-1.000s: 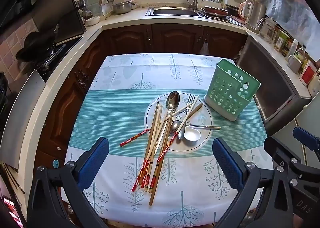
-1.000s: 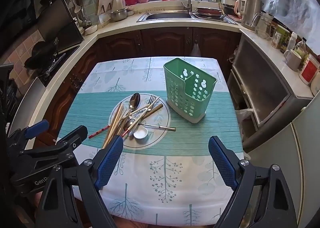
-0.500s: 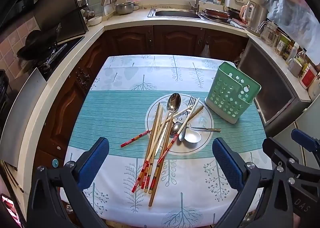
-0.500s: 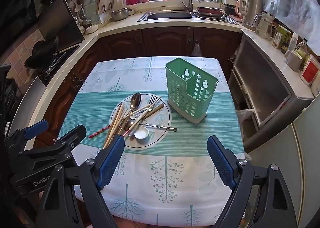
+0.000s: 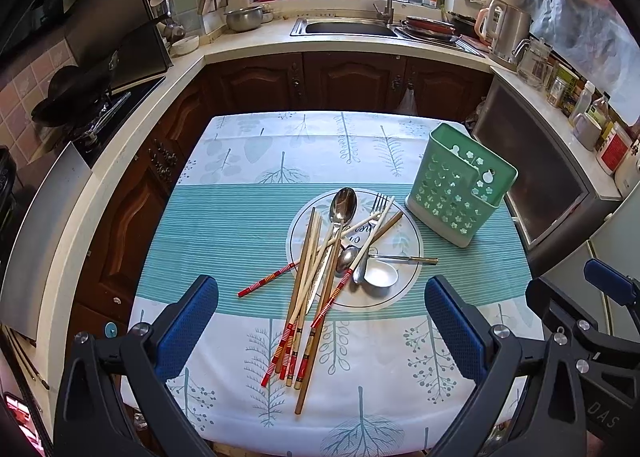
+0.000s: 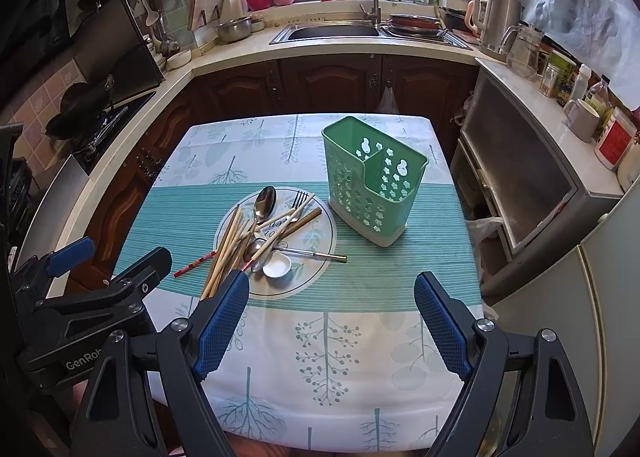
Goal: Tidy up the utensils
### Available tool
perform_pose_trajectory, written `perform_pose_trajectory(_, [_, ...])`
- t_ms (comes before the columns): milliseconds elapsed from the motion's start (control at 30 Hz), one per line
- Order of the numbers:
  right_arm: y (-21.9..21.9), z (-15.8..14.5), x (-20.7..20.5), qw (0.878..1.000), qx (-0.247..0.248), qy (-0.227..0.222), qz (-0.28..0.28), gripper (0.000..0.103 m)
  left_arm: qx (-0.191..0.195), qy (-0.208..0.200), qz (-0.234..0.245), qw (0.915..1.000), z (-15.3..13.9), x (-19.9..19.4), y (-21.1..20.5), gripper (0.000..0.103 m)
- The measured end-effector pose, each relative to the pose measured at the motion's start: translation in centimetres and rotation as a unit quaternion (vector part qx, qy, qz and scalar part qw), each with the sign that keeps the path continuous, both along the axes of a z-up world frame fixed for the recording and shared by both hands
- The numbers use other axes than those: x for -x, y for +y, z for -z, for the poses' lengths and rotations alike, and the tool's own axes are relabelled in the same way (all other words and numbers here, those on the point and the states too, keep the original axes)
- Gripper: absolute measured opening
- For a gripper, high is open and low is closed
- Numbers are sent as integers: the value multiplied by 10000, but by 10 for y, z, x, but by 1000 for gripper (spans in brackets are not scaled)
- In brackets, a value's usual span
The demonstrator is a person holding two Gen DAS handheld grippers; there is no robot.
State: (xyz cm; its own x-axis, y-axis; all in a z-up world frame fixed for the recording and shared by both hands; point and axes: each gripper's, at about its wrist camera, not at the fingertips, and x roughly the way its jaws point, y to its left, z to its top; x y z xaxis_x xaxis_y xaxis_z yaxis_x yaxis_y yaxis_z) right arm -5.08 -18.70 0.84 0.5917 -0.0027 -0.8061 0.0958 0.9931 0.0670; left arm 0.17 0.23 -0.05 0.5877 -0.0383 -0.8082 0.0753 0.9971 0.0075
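**Spoons, fork and chopsticks piled on a plate, green holder waiting beside it**

Left wrist view: The left tongs [image 5: 320, 321] hang over the near edge of the tabletop [image 5: 224, 233], with their blue pads wide apart and nothing between them. Past them a white plate [image 5: 408, 229] lies on the leaf-print tablecloth. On it sits a messy pile: a big spoon [image 5: 343, 205], a fork [image 5: 378, 204], a smaller spoon [image 5: 347, 257], a white soup spoon [image 5: 379, 276] and many chopsticks [image 5: 308, 297]. The chopsticks cross over each other, so it is hard to count them. Their red ends stick out over the plate's near rim onto the cloth. A green utensil holder [image 5: 460, 193] with flower holes stands upright just right of the plate. The right tongs [image 5: 600, 297] poke in at the right edge, partly cut off.

Right wrist view: The right tongs [image 6: 332, 317] are also wide apart and hold nothing. Their left pad hides the near ends of the chopsticks [image 6: 228, 249]. The utensil holder [image 6: 372, 185] shows two parts inside, both with nothing in them. The left tongs [image 6: 100, 269] come in from the left, cut off by the edge. Behind the tabletop are a sink [image 6: 332, 31], a kettle [image 6: 496, 23] and a stove [image 6: 100, 121].
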Motion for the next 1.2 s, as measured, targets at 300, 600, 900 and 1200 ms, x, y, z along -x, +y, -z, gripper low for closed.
perform_pose_trajectory(300, [-2, -4, 6, 10000, -26, -4, 49, 87, -18, -12, 20, 10000, -3, 2, -1, 102])
perform_pose_trajectory(600, [-3, -6, 6, 10000, -55, -16, 77, 87, -83, -15, 44, 10000, -4, 2, 0, 102])
perform_pose_trajectory(900, [1, -8, 3, 9999, -90, -2, 91, 87, -100, -15, 37, 9999, -7, 2, 2, 102])
perform_pose_trajectory(1200, [9, -9, -6, 9999, -84, -18, 61, 87, -28, 33, 69, 10000, -5, -7, 8, 102])
